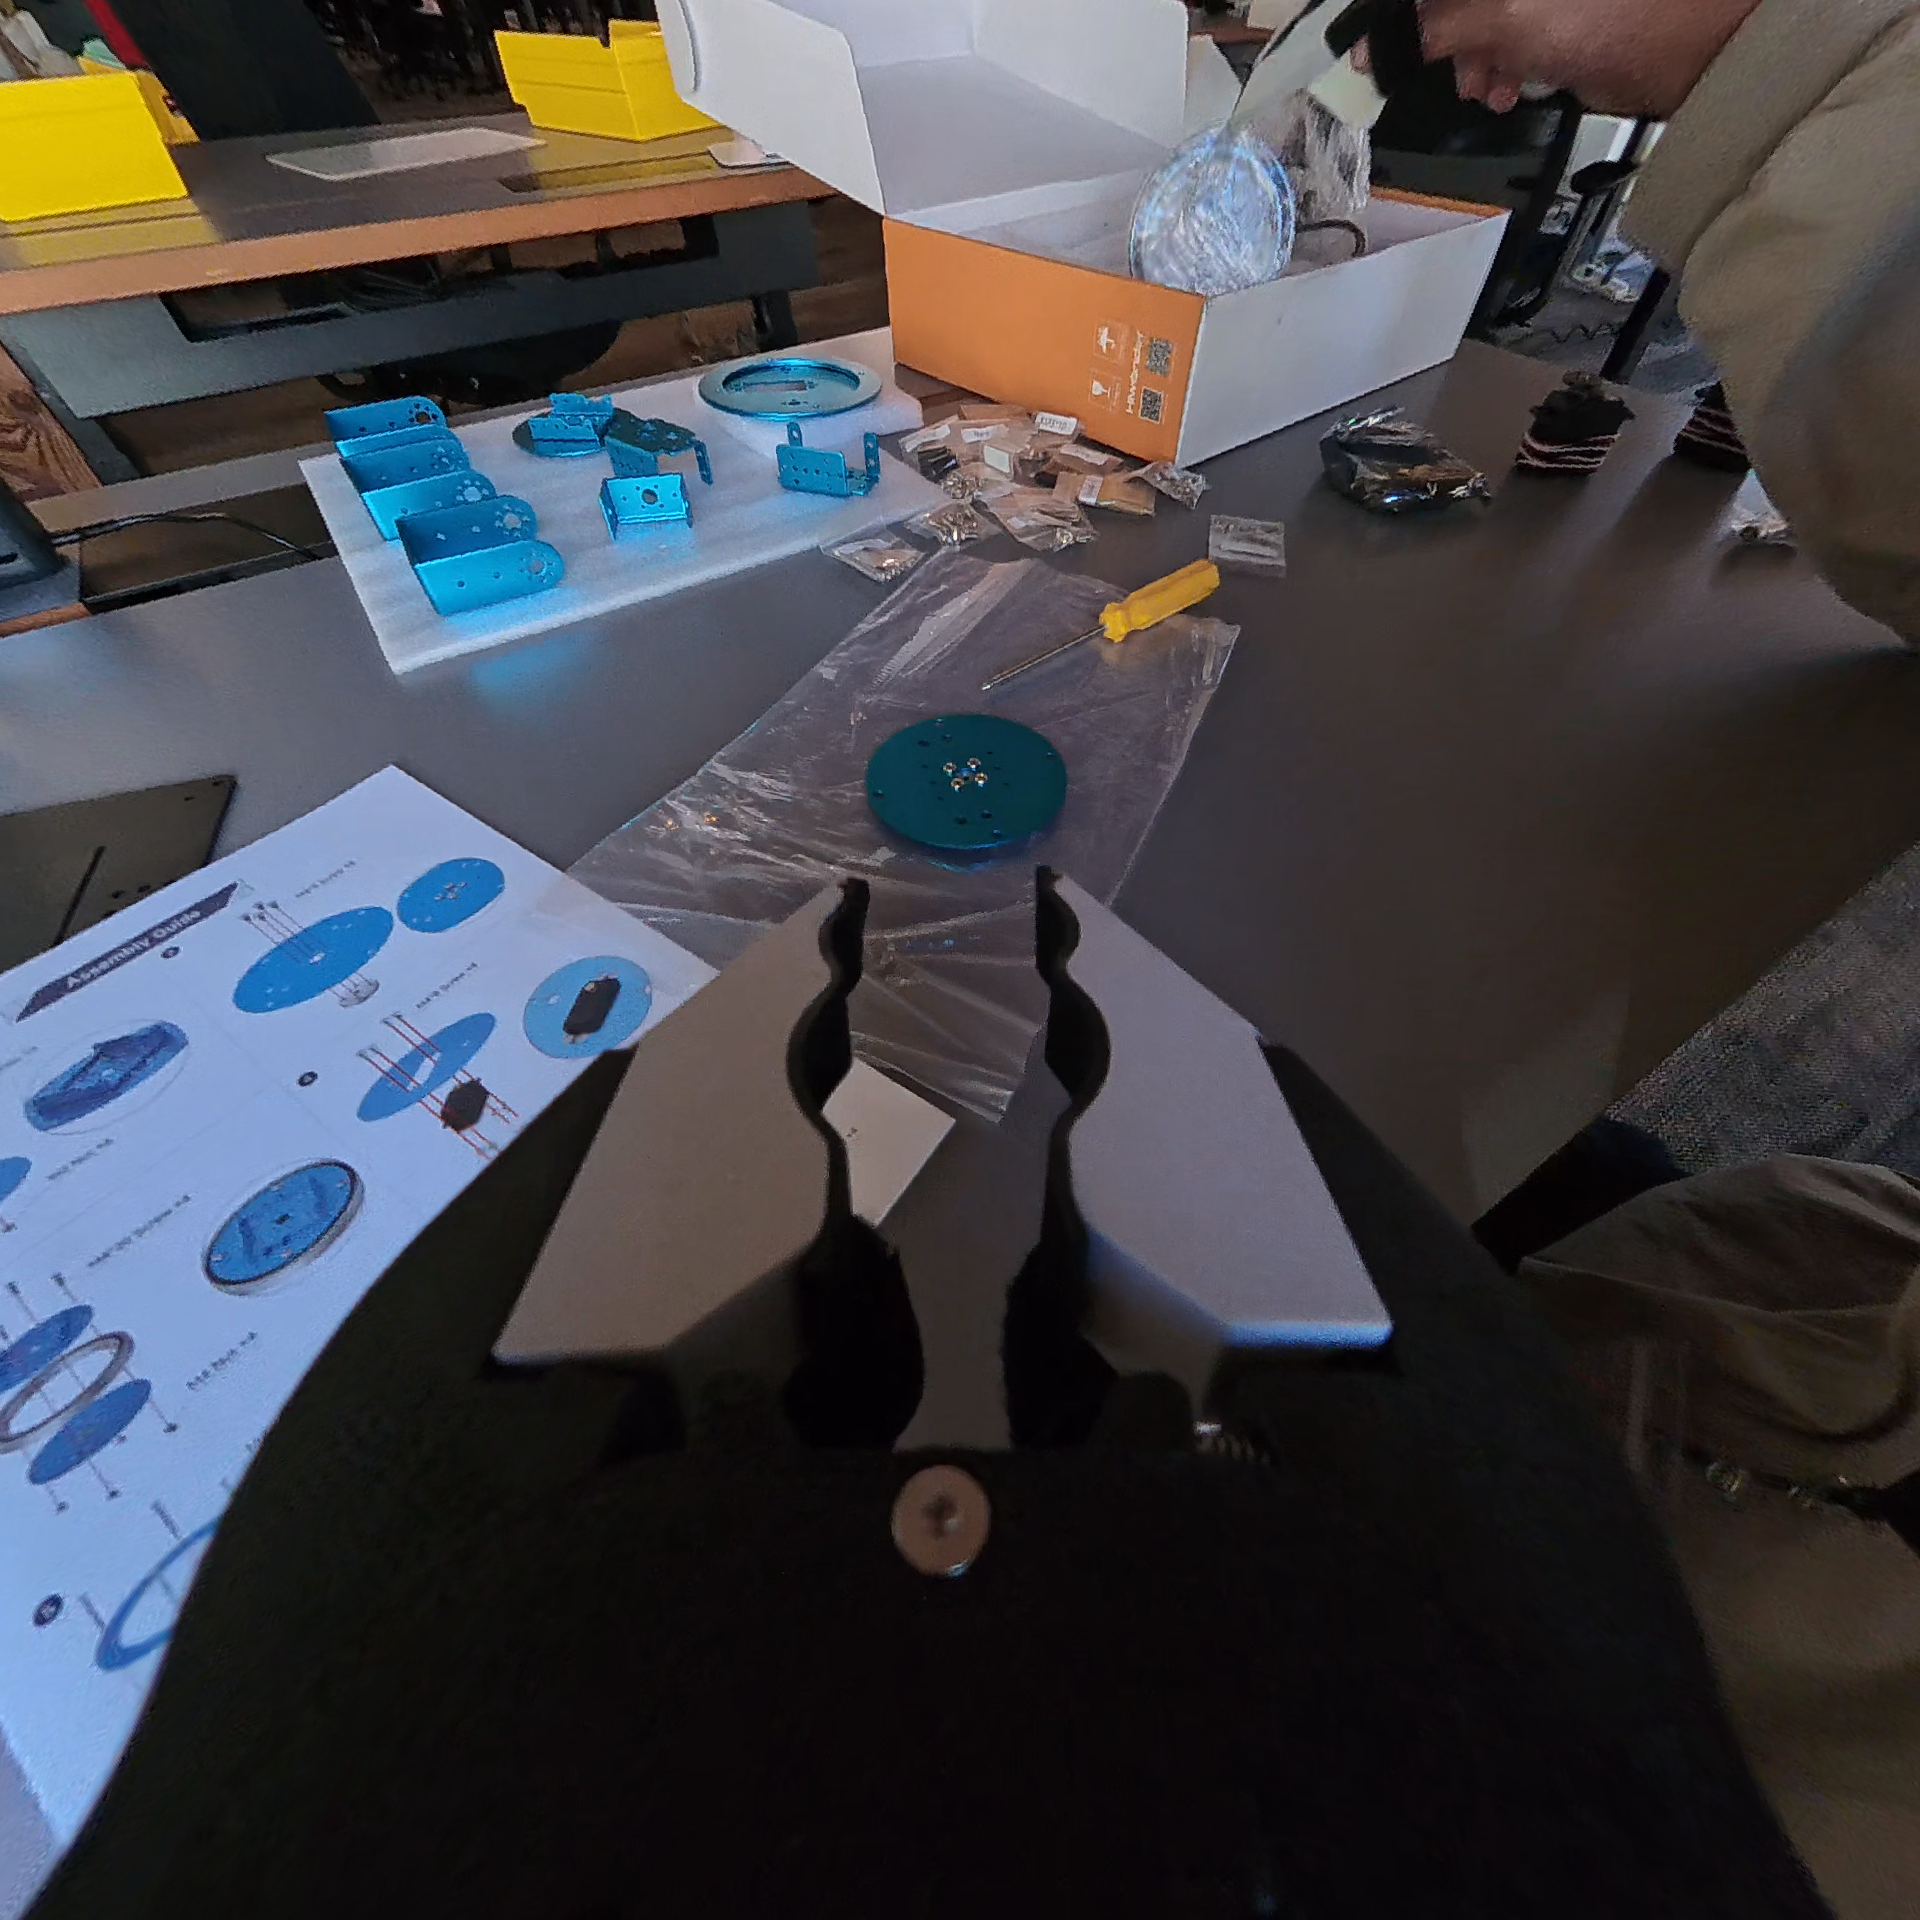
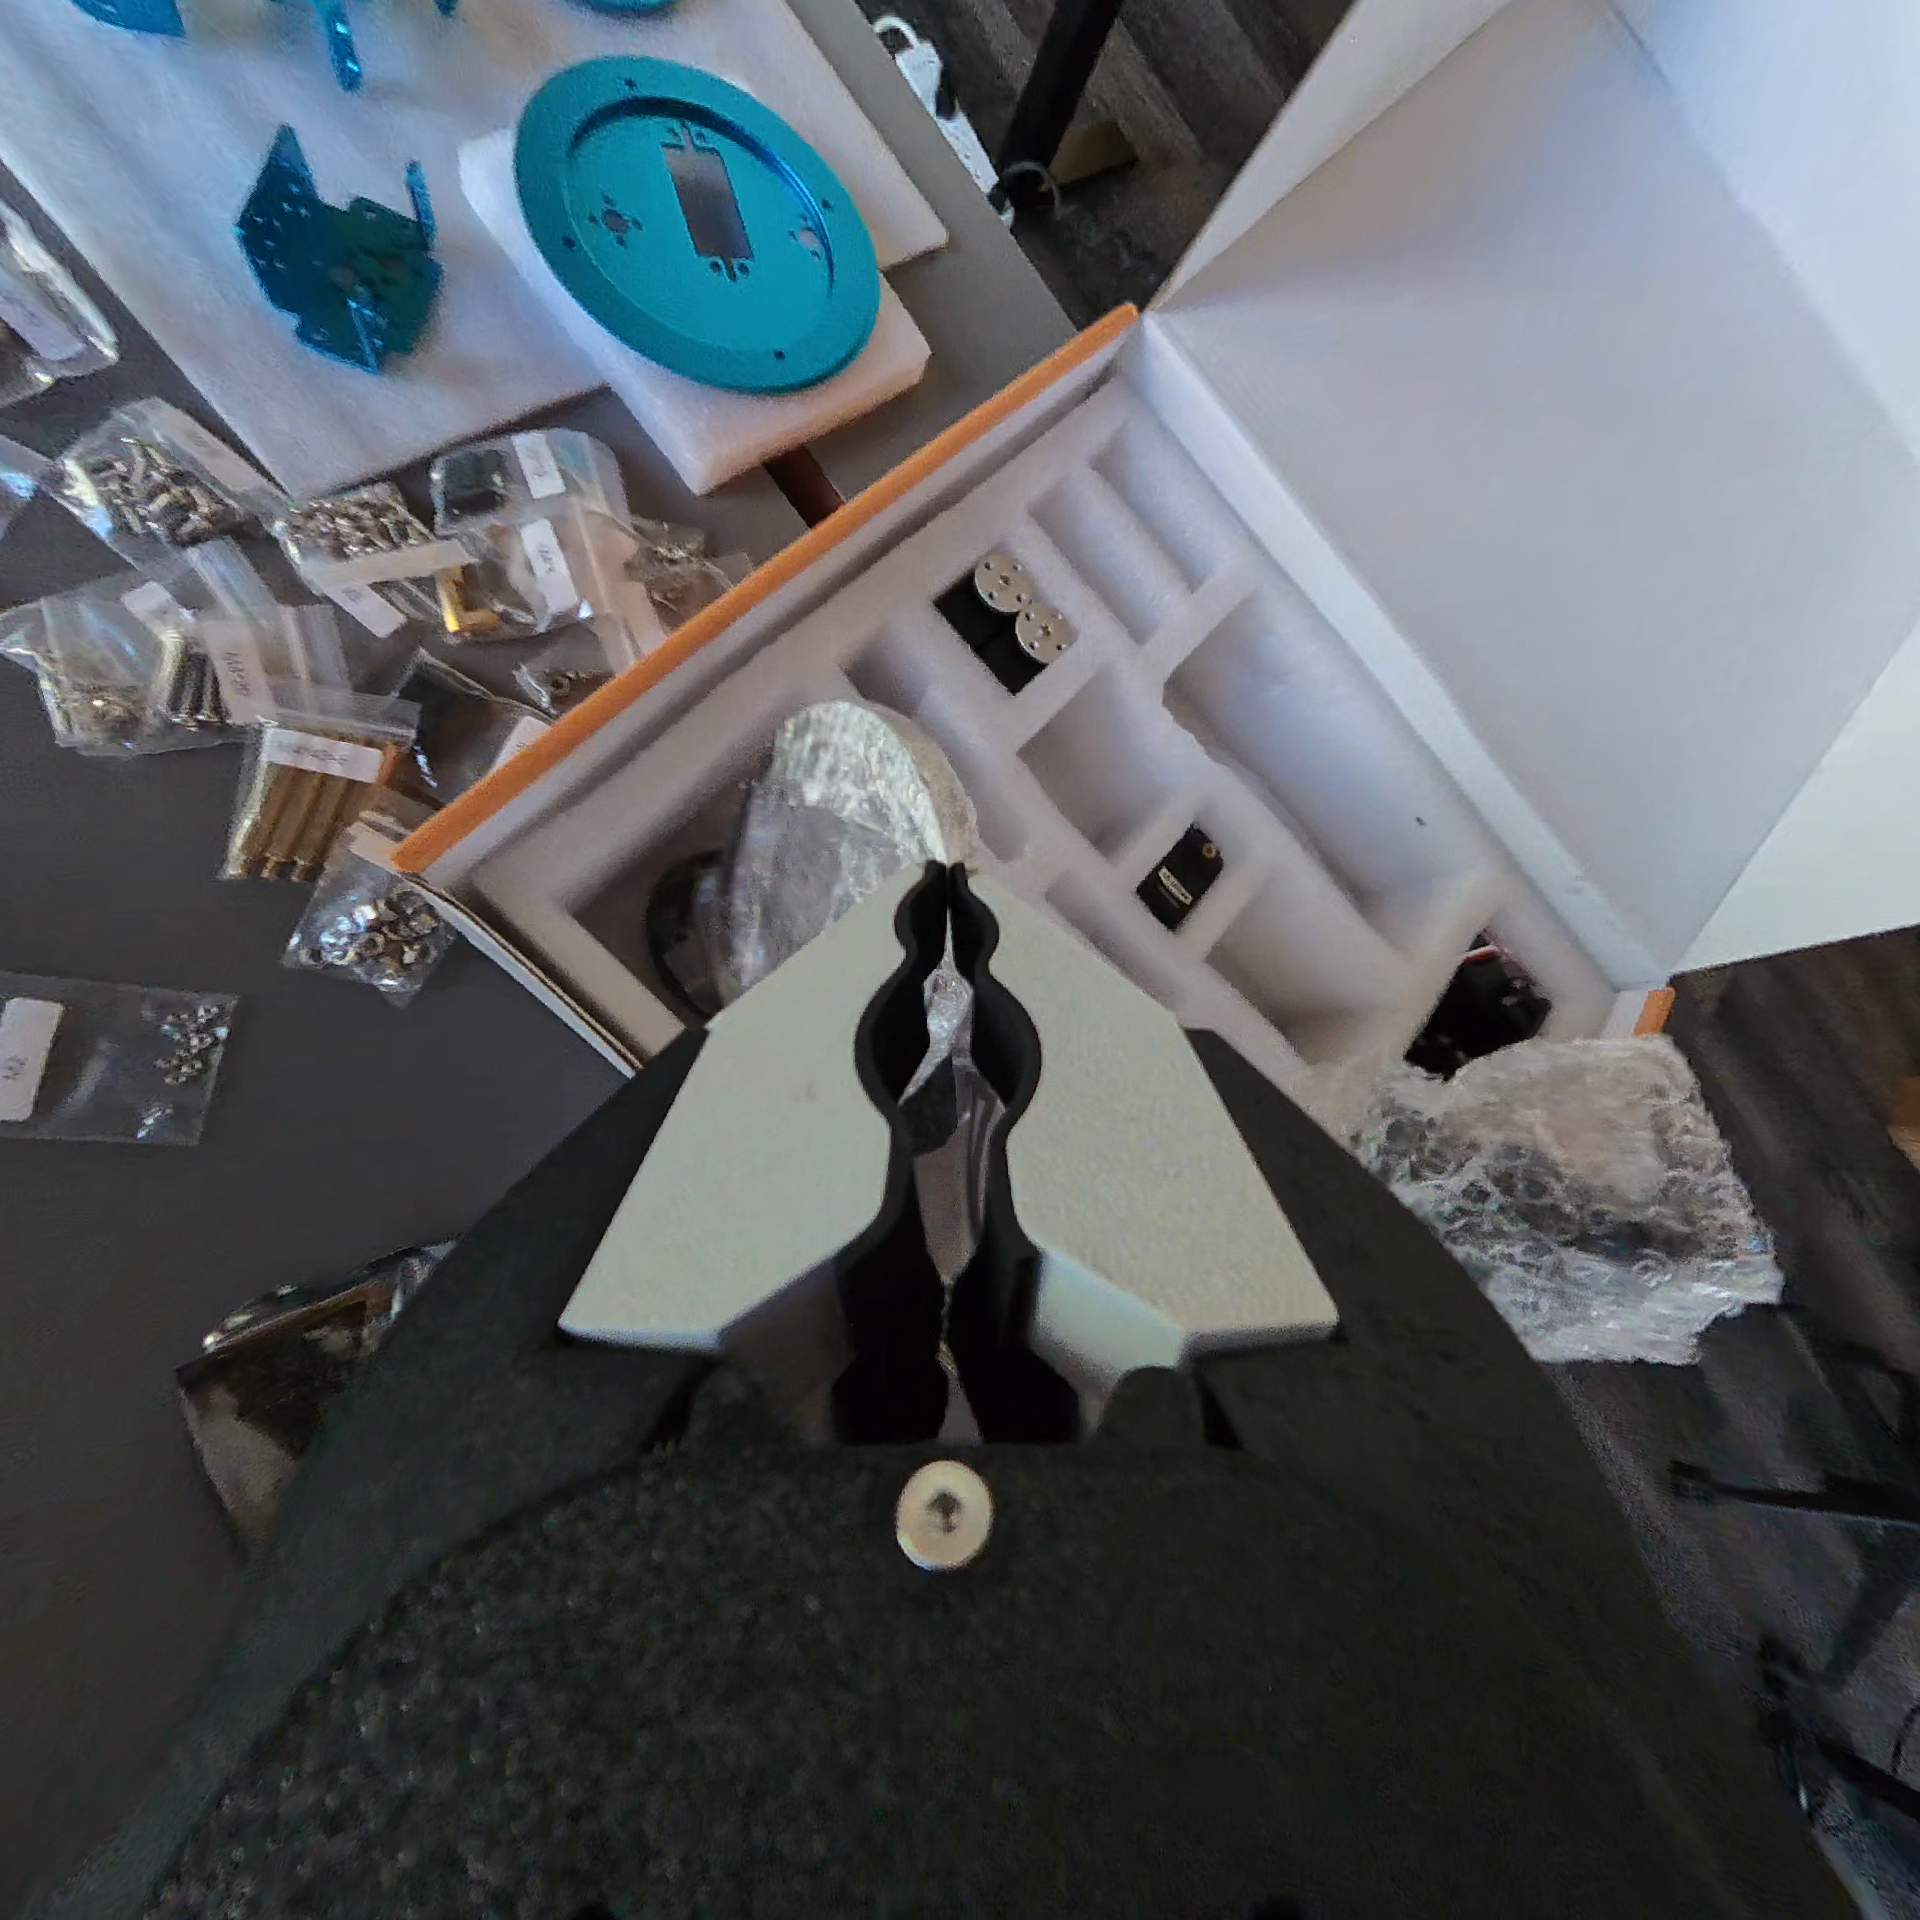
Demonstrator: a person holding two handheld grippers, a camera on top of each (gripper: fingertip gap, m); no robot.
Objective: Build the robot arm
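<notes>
Black and grey, the left tool (image 1: 948,894) hangs low over the bench (image 1: 1455,831) with its jaws parted and nothing between them. Just ahead of its tips lies a dark teal round plate (image 1: 966,784) on a crinkled clear plastic sheet (image 1: 935,707). A yellow-handled screwdriver (image 1: 1127,613) rests on the sheet's far edge, and a printed assembly sheet (image 1: 260,1091) lies off to the tool's left.

Over at the orange-and-white box (image 2: 769,603), the right tool (image 2: 948,871) is clenched on the edge of a bubble-wrapped disc (image 2: 842,800), with clear film pinched back through its jaws. That disc stands tilted at the box's foam compartment, part way out of it. I judge it stiff inside but slippery outside: the wrap is soft and can slide on whatever it covers, so the pinch on the film alone looks chancy. A grip across the rim would be surer. Its weight I cannot tell.

Further out, small black parts (image 2: 1013,623) sit in the foam slots, and a loose wad of bubble wrap (image 2: 1558,1195) lies beside the box. Small bags of screws (image 2: 343,582) litter the bench, and a teal ring plate (image 2: 696,223) sits on white foam beyond, near blue brackets (image 1: 447,499).
</notes>
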